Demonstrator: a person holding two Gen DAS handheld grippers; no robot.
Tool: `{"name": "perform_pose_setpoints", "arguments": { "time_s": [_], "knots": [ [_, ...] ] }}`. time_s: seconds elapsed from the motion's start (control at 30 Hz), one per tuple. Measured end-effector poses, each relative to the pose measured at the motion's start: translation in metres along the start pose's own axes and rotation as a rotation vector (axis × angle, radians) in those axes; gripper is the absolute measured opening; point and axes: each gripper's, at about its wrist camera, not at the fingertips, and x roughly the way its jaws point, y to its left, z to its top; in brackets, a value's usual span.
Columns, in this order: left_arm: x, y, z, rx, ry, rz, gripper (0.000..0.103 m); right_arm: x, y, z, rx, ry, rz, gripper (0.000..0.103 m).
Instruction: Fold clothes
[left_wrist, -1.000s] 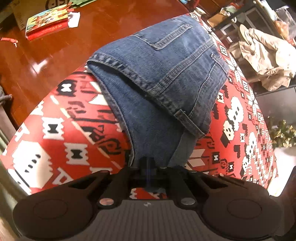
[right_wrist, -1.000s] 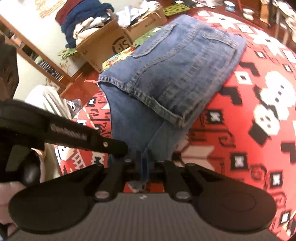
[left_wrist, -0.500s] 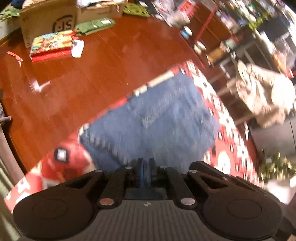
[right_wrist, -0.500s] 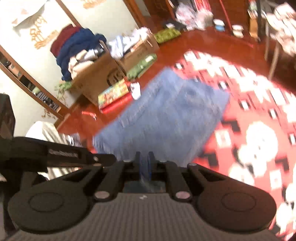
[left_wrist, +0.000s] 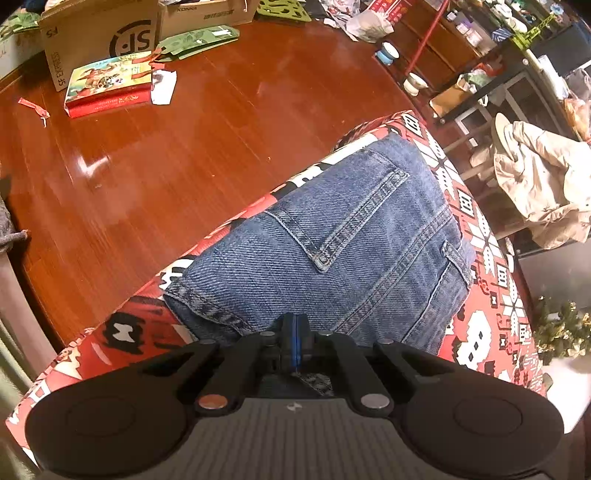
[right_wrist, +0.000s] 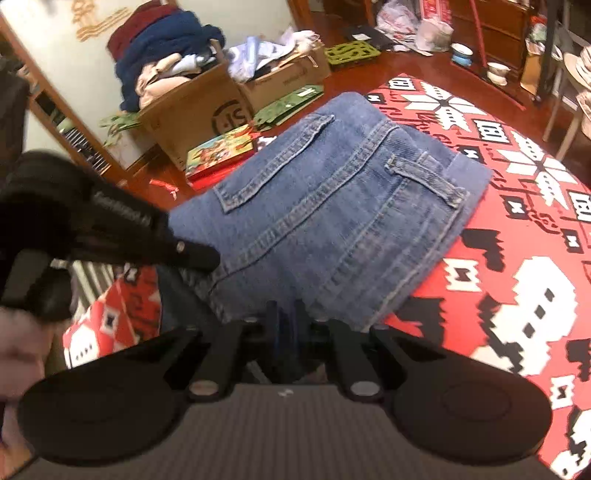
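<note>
Blue jeans (left_wrist: 351, 251) lie folded on a red, white and black patterned cloth (left_wrist: 136, 332), back pocket facing up. My left gripper (left_wrist: 294, 341) is at the near edge of the pile, shut on a thin fold of denim. In the right wrist view the same jeans (right_wrist: 332, 221) fill the middle. My right gripper (right_wrist: 286, 332) is shut on their near edge, slightly blurred. The left gripper's black body (right_wrist: 110, 229) reaches in from the left there, touching the jeans' left side. What lies beneath the top layer is hidden.
The patterned cloth (right_wrist: 517, 280) covers a raised surface over a glossy wooden floor (left_wrist: 166, 166). Cardboard boxes (right_wrist: 195, 110) of clothes, a colourful flat box (left_wrist: 110, 85) and bowls (right_wrist: 463, 53) stand beyond. A beige garment (left_wrist: 546, 184) hangs at the right.
Both grippers have lifted the near denim edge and carried it forward. The lower leg layer seen sticking out a second ago is now under the pocket side.
</note>
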Motion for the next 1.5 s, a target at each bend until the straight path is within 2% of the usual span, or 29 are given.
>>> {"name": "perform_pose_setpoints", "arguments": {
  "time_s": [0.07,0.17,0.23,0.33,0.43,0.5,0.6,0.8,0.87,0.93,1.07,1.13,1.27,1.37,1.43,1.5],
  "knots": [
    [-0.005,-0.001,0.000,-0.008,-0.006,-0.008,0.004,-0.009,-0.005,0.008,0.000,-0.021,-0.002,0.010],
    [-0.011,-0.005,0.002,-0.016,-0.028,-0.022,0.004,-0.022,-0.012,0.021,-0.001,-0.053,-0.005,0.012],
    [-0.011,-0.006,0.005,-0.019,-0.041,-0.020,0.004,-0.013,-0.015,0.045,-0.023,-0.096,-0.019,0.012],
    [-0.005,0.000,0.004,-0.039,-0.040,0.012,0.004,0.013,-0.019,0.076,-0.059,-0.148,-0.084,0.012],
    [0.000,0.007,0.002,-0.059,-0.034,0.016,0.004,0.046,-0.031,0.092,-0.091,-0.113,-0.140,0.012],
    [0.001,0.008,0.000,-0.052,-0.028,0.014,0.003,0.065,-0.042,0.092,-0.099,-0.083,-0.175,0.009],
    [0.000,0.008,-0.002,-0.048,-0.021,0.012,0.003,0.071,-0.054,0.091,-0.122,-0.100,-0.171,0.010],
    [-0.008,0.004,-0.004,-0.039,-0.035,0.001,0.003,0.052,-0.050,0.101,-0.096,-0.129,-0.136,0.012],
    [-0.006,0.004,-0.008,-0.029,-0.035,0.005,0.004,0.052,-0.040,0.102,-0.117,-0.135,-0.091,0.012],
    [-0.003,0.005,-0.010,-0.015,-0.040,0.003,0.005,0.058,-0.031,0.099,-0.158,-0.139,-0.100,0.012],
    [-0.002,0.006,-0.014,0.035,-0.057,-0.011,0.005,0.076,-0.042,0.101,-0.113,-0.161,-0.159,0.016],
    [-0.004,0.006,-0.017,0.072,-0.074,-0.016,0.005,0.079,-0.055,0.104,-0.052,-0.178,-0.188,0.018],
    [-0.008,0.010,-0.024,0.105,-0.118,-0.033,0.005,0.059,-0.074,0.100,0.053,-0.252,-0.175,0.018],
    [-0.014,0.012,-0.032,0.115,-0.160,-0.055,0.012,0.036,-0.066,0.081,0.045,-0.271,-0.161,0.018],
    [-0.022,0.010,-0.041,0.137,-0.205,-0.057,0.017,0.020,-0.060,0.069,0.039,-0.282,-0.152,0.022],
    [-0.030,0.006,-0.052,0.164,-0.251,-0.049,0.033,0.006,-0.053,0.054,0.032,-0.290,-0.139,0.025]
  ]
}}
